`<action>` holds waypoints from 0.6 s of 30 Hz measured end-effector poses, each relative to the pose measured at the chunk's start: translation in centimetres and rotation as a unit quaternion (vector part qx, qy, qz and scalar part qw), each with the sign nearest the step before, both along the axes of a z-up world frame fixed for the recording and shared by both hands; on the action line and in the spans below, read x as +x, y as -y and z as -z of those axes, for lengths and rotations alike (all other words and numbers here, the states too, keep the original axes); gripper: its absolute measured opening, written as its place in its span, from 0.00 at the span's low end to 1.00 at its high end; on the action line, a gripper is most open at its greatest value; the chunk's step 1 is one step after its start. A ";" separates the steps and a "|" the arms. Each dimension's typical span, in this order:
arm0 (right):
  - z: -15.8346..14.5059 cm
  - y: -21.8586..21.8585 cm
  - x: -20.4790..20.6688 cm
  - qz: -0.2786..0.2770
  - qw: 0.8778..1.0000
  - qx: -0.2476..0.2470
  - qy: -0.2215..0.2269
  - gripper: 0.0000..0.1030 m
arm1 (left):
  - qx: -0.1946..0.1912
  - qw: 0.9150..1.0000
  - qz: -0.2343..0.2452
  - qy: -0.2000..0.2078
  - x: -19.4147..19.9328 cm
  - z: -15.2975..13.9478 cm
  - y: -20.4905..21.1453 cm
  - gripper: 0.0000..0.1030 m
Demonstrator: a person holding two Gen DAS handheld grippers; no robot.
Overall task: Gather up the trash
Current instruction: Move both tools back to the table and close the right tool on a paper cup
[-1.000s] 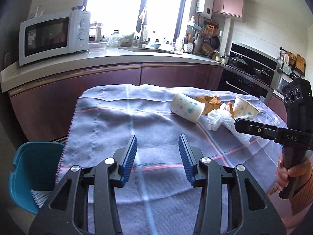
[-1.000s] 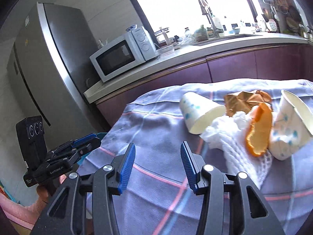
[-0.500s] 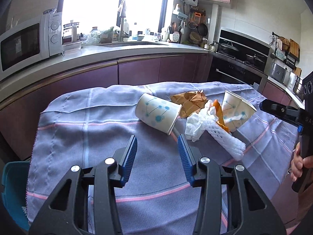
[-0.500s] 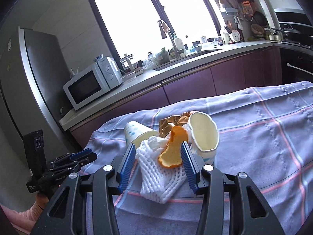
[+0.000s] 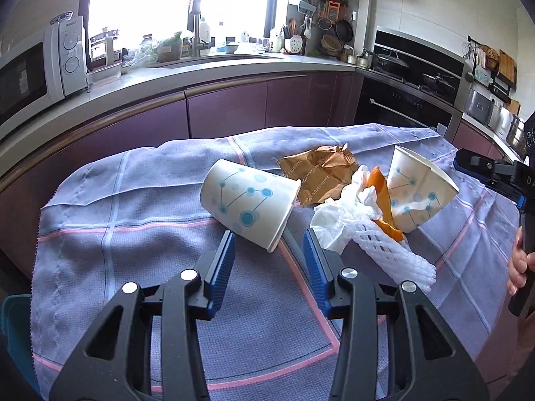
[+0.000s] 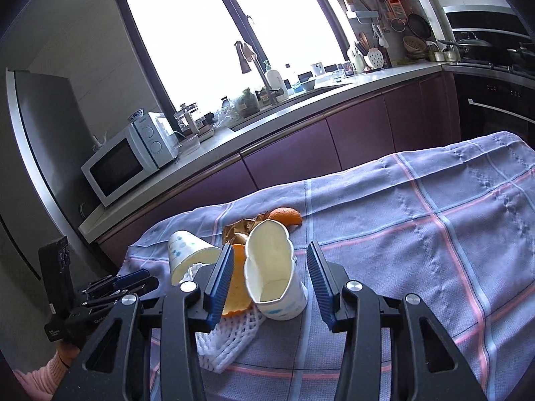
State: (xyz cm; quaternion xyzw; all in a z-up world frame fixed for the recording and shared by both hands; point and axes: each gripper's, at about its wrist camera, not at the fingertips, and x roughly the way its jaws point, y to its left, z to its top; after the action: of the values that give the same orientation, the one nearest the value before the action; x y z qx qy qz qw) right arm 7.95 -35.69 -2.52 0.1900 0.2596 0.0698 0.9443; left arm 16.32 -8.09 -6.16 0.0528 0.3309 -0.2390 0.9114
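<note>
Your desk [image 5: 140, 207] is covered by a lavender checked cloth [image 6: 418, 234] with pink and pale blue lines; all the trash lies in one cluster on it.

Ahead of your left tool [image 5: 269, 257] lies a tipped paper cup [image 5: 247, 202], white with blue dots and lines. Its long axis runs across the view, base to the upper left, open mouth to the lower right, its rim just beyond the fingertips. The jaws stand apart with nothing between them, touching nothing.

To the right of that tool a second paper cup [image 5: 418, 193] of the same print leans tilted, mouth up and to the right. In the right wrist view this crushed cup [image 6: 274, 274] sits between the blue pads [image 6: 220, 277] of your right tool [image 6: 269, 274], its dented mouth facing the camera and upward. The jaws are closing; gaps remain on both sides, so the pads do not yet press it.

Right of the left tool lies a white foam net sleeve [image 5: 394, 254], its long axis pointing toward the lower right. Beyond both cups sits a crumpled brown wrapper [image 5: 317, 173], flat and creased. A crumpled white tissue [image 5: 344, 214] lies against the net's upper end. A curved orange peel [image 5: 383, 200] stands on edge between tissue and leaning cup. A smaller peel piece [image 6: 286, 215] lies beyond the right tool.
</note>
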 end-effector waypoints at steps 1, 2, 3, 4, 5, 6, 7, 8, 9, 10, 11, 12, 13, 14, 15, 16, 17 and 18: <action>0.1 0.2 0.2 0.001 1.000 -0.001 -0.004 0.39 | 0.002 1.000 0.000 -0.002 0.1 0.1 0.2 0.40; 0.3 0.3 0.5 0.000 1.000 0.000 -0.009 0.39 | 0.002 1.000 0.000 -0.004 0.3 0.2 0.3 0.40; 0.5 0.4 0.7 -0.002 1.000 0.002 -0.014 0.39 | 0.004 1.000 -0.001 -0.005 0.4 0.3 0.5 0.40; 0.6 0.5 1.0 -0.003 1.000 0.002 -0.019 0.38 | 0.007 1.000 -0.003 -0.004 0.6 0.4 0.6 0.40; 0.8 0.5 1.2 -0.004 1.000 0.000 -0.024 0.37 | 0.010 1.000 -0.004 -0.004 0.7 0.4 0.7 0.40; 1.0 0.5 1.4 -0.006 1.000 -0.001 -0.029 0.35 | 0.012 1.000 -0.006 -0.007 0.9 0.6 0.9 0.40; 1.1 0.4 1.5 -0.009 0.999 -0.002 -0.032 0.35 | 0.013 1.000 -0.007 -0.009 1.1 0.6 1.0 0.40; 1.2 0.3 1.7 -0.011 0.999 -0.004 -0.034 0.35 | 0.013 1.000 -0.009 -0.009 1.1 0.7 1.1 0.40; 1.3 0.3 1.8 -0.012 0.999 -0.006 -0.037 0.34 | 0.015 1.000 -0.010 -0.009 1.2 0.7 1.1 0.40; 1.5 0.3 1.8 -0.013 0.999 -0.006 -0.039 0.33 | 0.015 1.000 -0.012 -0.010 1.3 0.7 1.1 0.40; 1.6 0.3 1.9 -0.014 0.999 -0.005 -0.042 0.33 | 0.014 1.000 -0.013 -0.012 1.5 0.8 1.1 0.39; 1.7 0.3 1.9 -0.015 0.999 -0.006 -0.045 0.32 | 0.013 1.000 -0.014 -0.015 1.6 0.8 1.1 0.38; 1.8 0.2 2.0 -0.015 0.999 -0.007 -0.048 0.31 | 0.014 1.000 -0.015 -0.016 1.7 0.9 1.1 0.37; 1.9 0.2 2.0 -0.016 0.999 -0.007 -0.050 0.31 | 0.013 1.000 -0.017 -0.017 1.8 1.0 1.0 0.35; 2.0 0.2 2.0 -0.016 0.998 -0.007 -0.052 0.29 | 0.010 1.000 -0.018 -0.021 1.9 1.1 1.0 0.31; 2.1 0.3 2.0 -0.017 0.998 -0.006 -0.053 0.27 | 0.008 1.000 -0.019 -0.024 2.0 1.2 0.8 0.27; 2.1 0.3 2.0 -0.017 0.998 -0.005 -0.054 0.26 | 0.006 0.999 -0.021 -0.026 2.1 1.2 0.7 0.26; 2.2 0.4 1.9 -0.017 0.998 -0.005 -0.054 0.25 | 0.004 0.999 -0.021 -0.028 2.2 1.3 0.6 0.23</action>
State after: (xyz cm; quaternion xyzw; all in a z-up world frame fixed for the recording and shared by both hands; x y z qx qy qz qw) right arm 9.85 -36.06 -4.70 0.1849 0.3133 0.0740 0.9285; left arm 18.51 -8.72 -7.42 0.0429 0.3583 -0.2194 0.9064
